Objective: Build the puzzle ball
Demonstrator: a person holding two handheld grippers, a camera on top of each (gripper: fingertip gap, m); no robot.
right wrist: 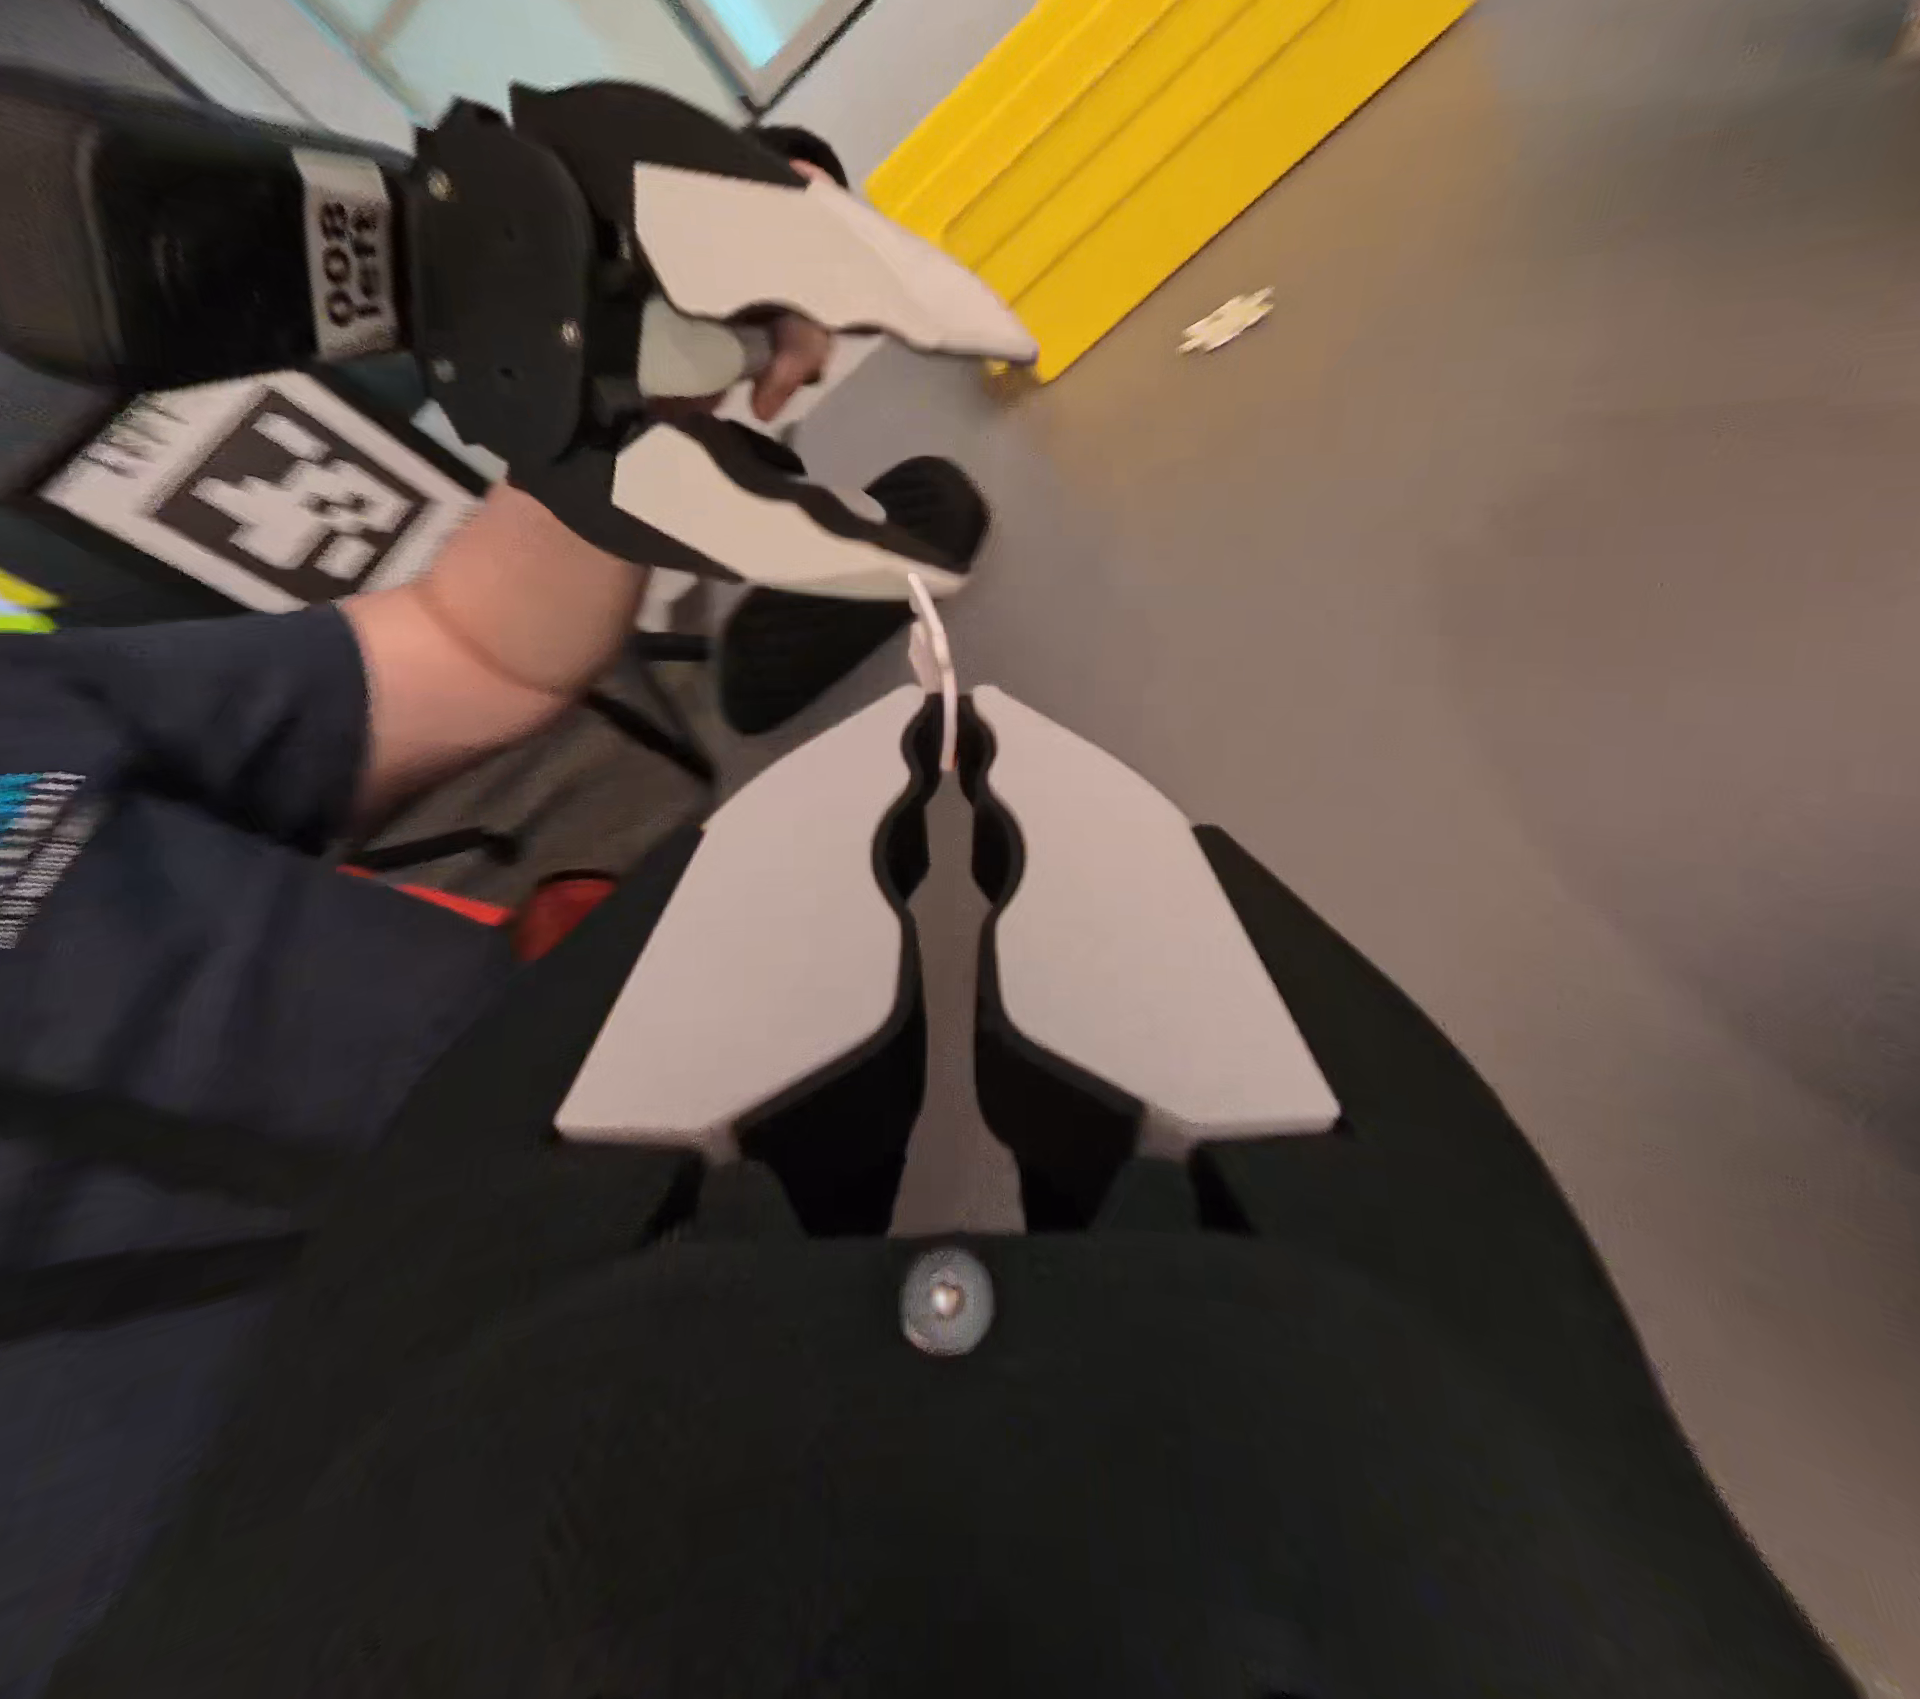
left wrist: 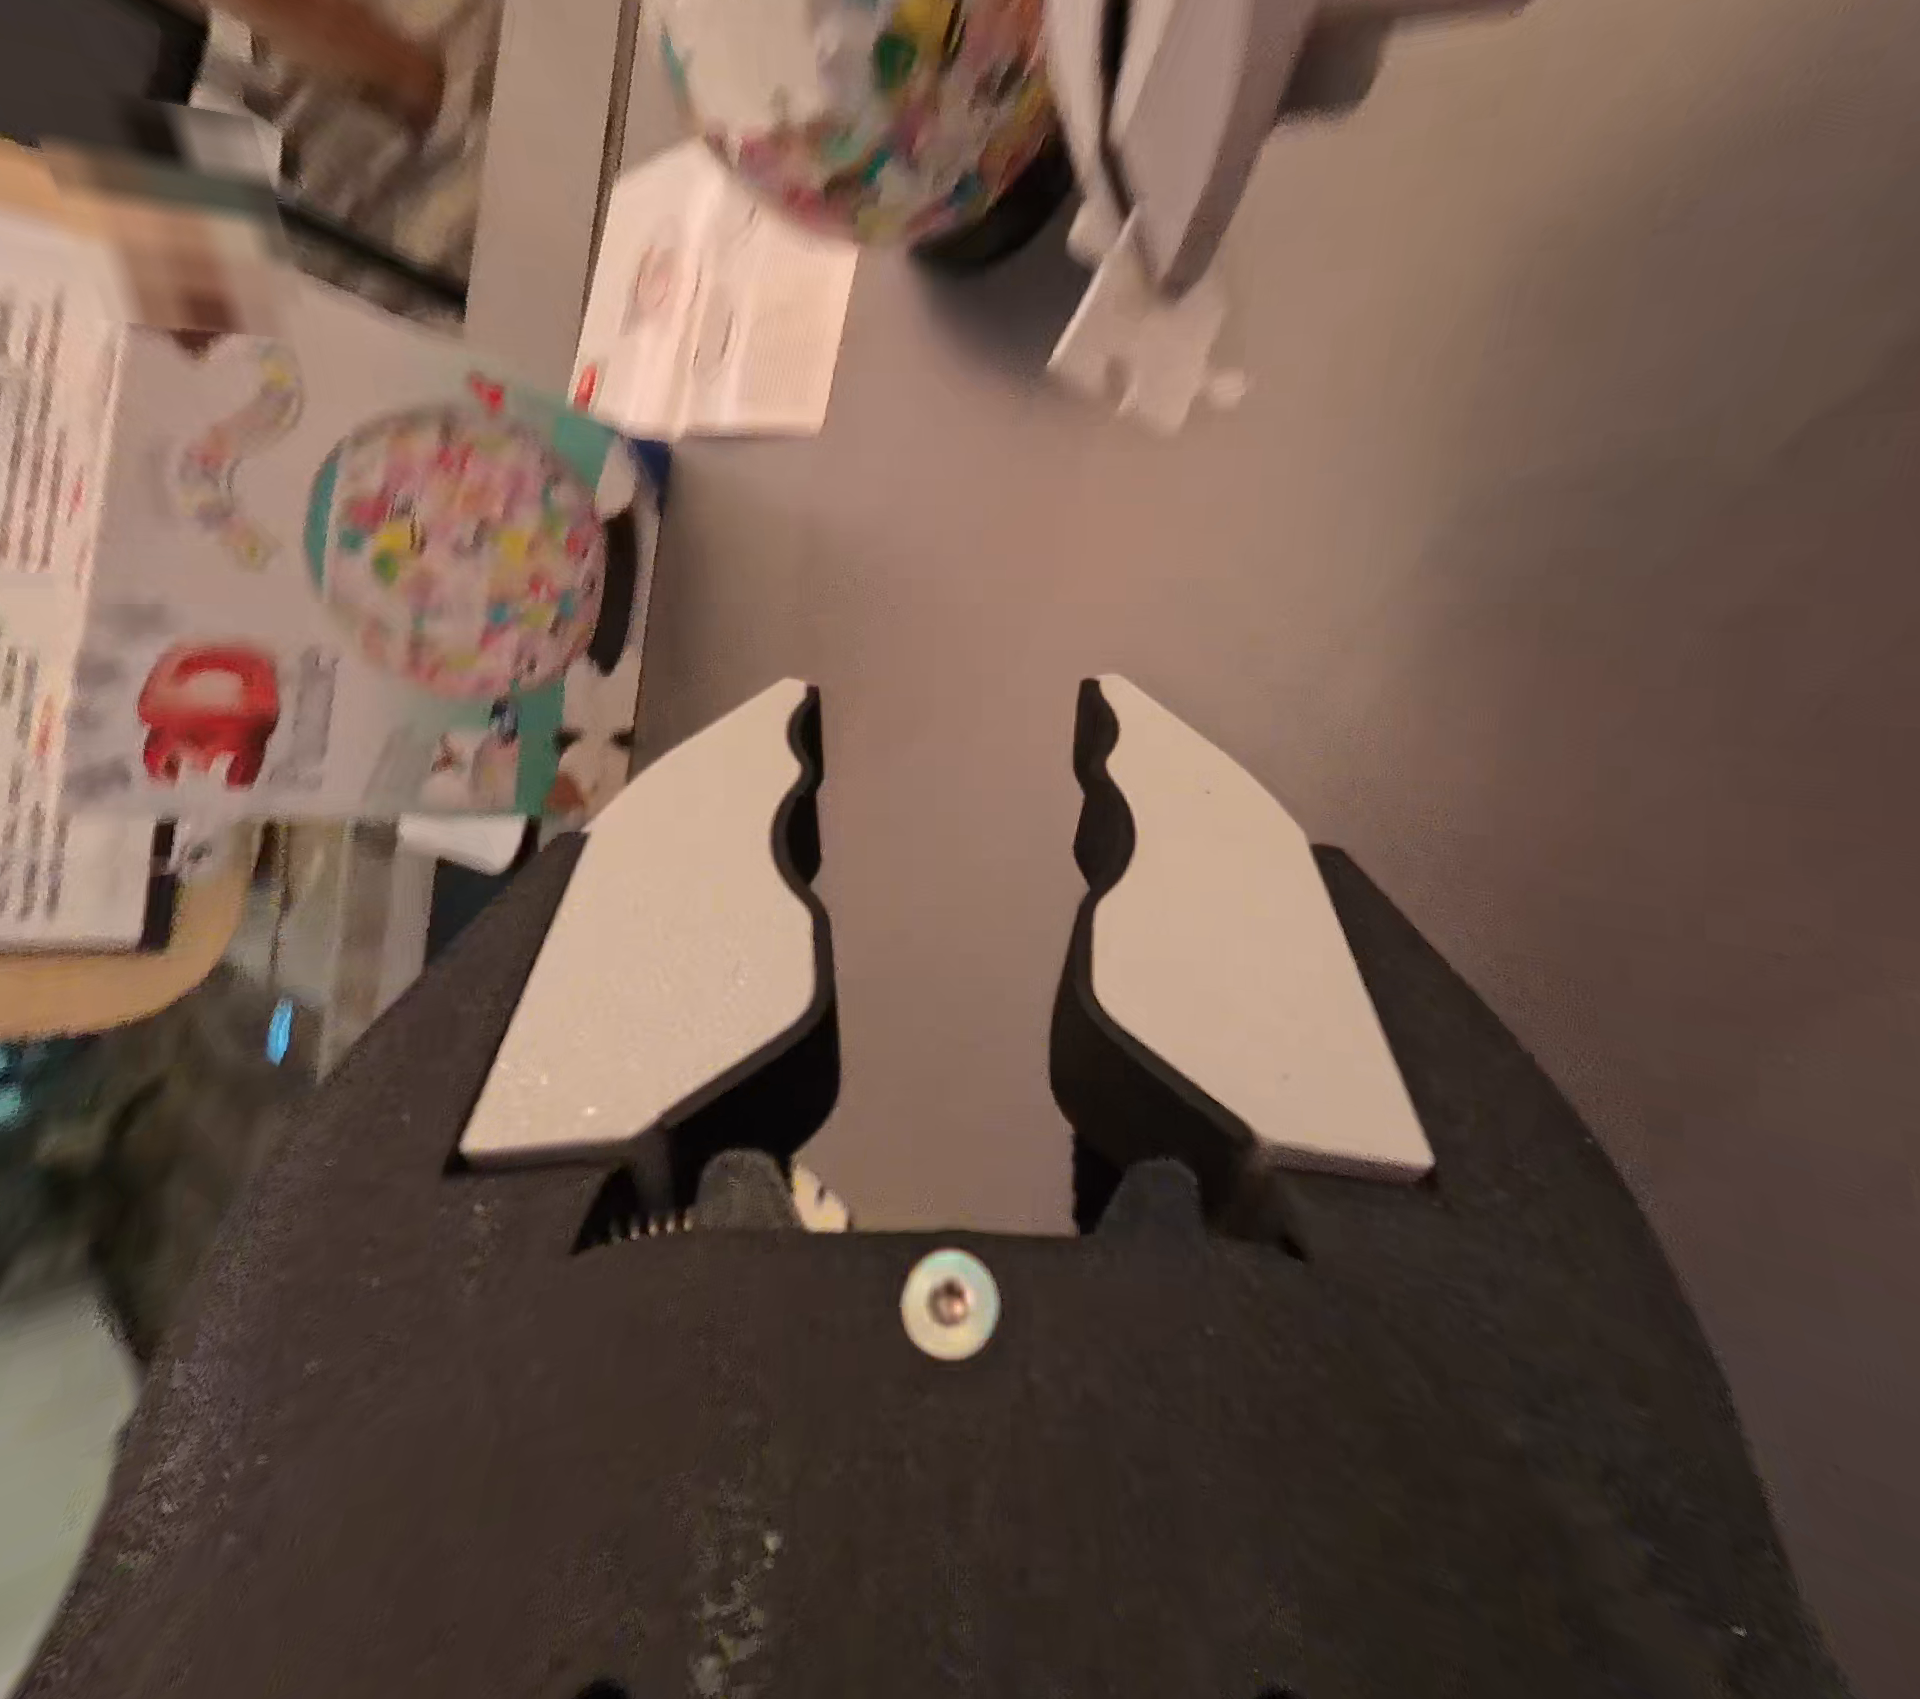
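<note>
Two grippers show in these pictures, and both pictures are a bit blurry. In the left wrist view, the left gripper [left wrist: 948, 714] has its two grey fingers spread wide, with nothing between them but the bare grey table [left wrist: 1455, 714]. Far ahead of it sits the puzzle ball [left wrist: 883, 39], a round ball with lots of bright colours. Part of the ball looks white and jagged, as if that part is not filled in. The ball rests on a dark stand [left wrist: 997, 215] on the table. Just beside the ball is the right gripper [left wrist: 1143, 361], with a small white puzzle piece [left wrist: 1174, 371] at its tip. On the left is the puzzle box [left wrist: 343, 569], with a picture of the ball on it. A folded paper sheet [left wrist: 717, 309] lies near the ball. In the right wrist view, the right gripper [right wrist: 951, 704] has its fingers almost closed, and they pinch a thin white puzzle piece [right wrist: 935, 662] that sticks out past the tips. The left gripper [right wrist: 997, 465] is close by on the left, wide apart, and its lower finger is just next to the piece. Another small white piece [right wrist: 1226, 319] lies alone on the table [right wrist: 1558, 610]. Yellow trays [right wrist: 1195, 70] are stacked farther back.
</note>
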